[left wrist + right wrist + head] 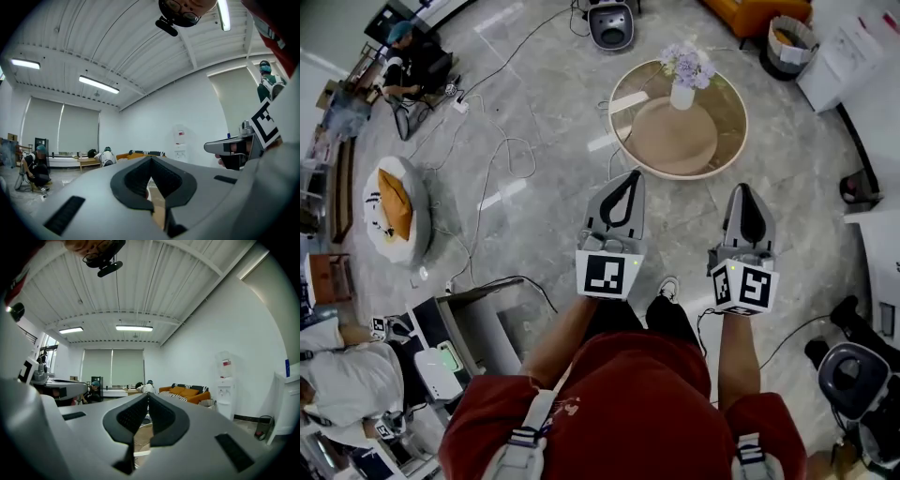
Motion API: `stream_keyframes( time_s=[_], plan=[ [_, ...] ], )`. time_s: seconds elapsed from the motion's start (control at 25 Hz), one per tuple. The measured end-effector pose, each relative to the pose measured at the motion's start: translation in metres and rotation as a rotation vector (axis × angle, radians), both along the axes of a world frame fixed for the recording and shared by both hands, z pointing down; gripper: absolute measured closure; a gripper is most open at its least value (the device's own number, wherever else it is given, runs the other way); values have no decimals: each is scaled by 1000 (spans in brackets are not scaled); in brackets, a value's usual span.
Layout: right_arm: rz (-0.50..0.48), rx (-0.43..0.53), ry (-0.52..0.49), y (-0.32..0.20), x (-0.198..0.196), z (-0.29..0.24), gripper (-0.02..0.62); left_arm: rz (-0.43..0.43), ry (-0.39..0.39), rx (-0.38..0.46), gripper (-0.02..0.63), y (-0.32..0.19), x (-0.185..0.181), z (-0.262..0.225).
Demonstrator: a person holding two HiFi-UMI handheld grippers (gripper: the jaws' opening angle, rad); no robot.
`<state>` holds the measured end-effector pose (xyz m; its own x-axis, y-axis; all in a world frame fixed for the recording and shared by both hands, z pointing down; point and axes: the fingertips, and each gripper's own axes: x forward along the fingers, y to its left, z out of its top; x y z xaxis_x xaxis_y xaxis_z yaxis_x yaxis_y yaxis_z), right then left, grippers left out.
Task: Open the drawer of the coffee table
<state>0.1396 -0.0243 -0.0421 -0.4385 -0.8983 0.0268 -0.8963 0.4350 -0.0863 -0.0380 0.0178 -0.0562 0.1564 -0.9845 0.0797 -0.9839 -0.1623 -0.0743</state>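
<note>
Fingers of left gripper [634, 176] closed tip to tip, nothing between them; the left gripper view shows the same, pads [140, 180] meeting at the tip, empty. Fingers of right gripper [743, 188] also fully closed and empty, confirmed in the right gripper view [148, 397]. Both are held level, side by side, pointing ahead.

Task's thing is the round desk [624, 98], the coffee table, straight ahead and below the fingertips, roughly between the two grippers and a bit toward the left one. The left fingertips line up with its near rim from the head view, while the right ones sit off its right edge, so the left hand looks nearer. Drawer not visible from above, so its side and pull direction cannot be told; it's probably under the top. Fingers would need to open and drop low to reach a front.

On the desk top: white vase with pale flowers [684, 77] at the far side. Floor around has loose cables [492, 173] to the left, clear of the path. Pouf with orange cushion [394, 214] far left, wicker basket [791, 41] far right. Nothing stands between fingers and desk
</note>
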Motion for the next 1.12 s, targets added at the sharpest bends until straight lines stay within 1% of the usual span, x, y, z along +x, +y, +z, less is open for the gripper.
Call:
stream_keyframes(
  time_s=[0.24, 0.28, 0.36, 0.4, 0.44, 0.56, 0.64, 0.8, 0.96, 1.12],
  plan=[
    [83, -31, 9, -25, -52, 24, 571, 85, -1, -33, 594, -45, -48, 32],
    [93, -41, 8, -27, -59, 34, 571, 104, -16, -19, 594, -51, -53, 39],
    [106, -63, -1, -33, -72, 60, 571, 155, -70, 82, 594, -63, -56, 49],
    [109, -76, -7, -35, -77, 78, 571, 174, -87, 119, 594, -68, -57, 60],
    [109, -88, -13, -36, -82, 97, 571, 184, -89, 120, 594, -71, -57, 78],
    [89, -108, -31, -31, -94, 160, 571, 188, -59, 63, 594, -71, -54, 152],
    [68, -125, -42, -26, -99, 212, 571, 180, -37, 59, 594, -69, -50, 204],
    [58, -193, -53, -15, -104, 341, 571, 155, 8, 58, 594, -62, -43, 320],
    [73, -205, -35, -22, -108, 467, 571, 186, -2, 84, 594, -61, -42, 435],
    [87, -187, -33, -39, -111, 574, 571, 193, -11, 94, 594, -70, -51, 541]
  ],
)
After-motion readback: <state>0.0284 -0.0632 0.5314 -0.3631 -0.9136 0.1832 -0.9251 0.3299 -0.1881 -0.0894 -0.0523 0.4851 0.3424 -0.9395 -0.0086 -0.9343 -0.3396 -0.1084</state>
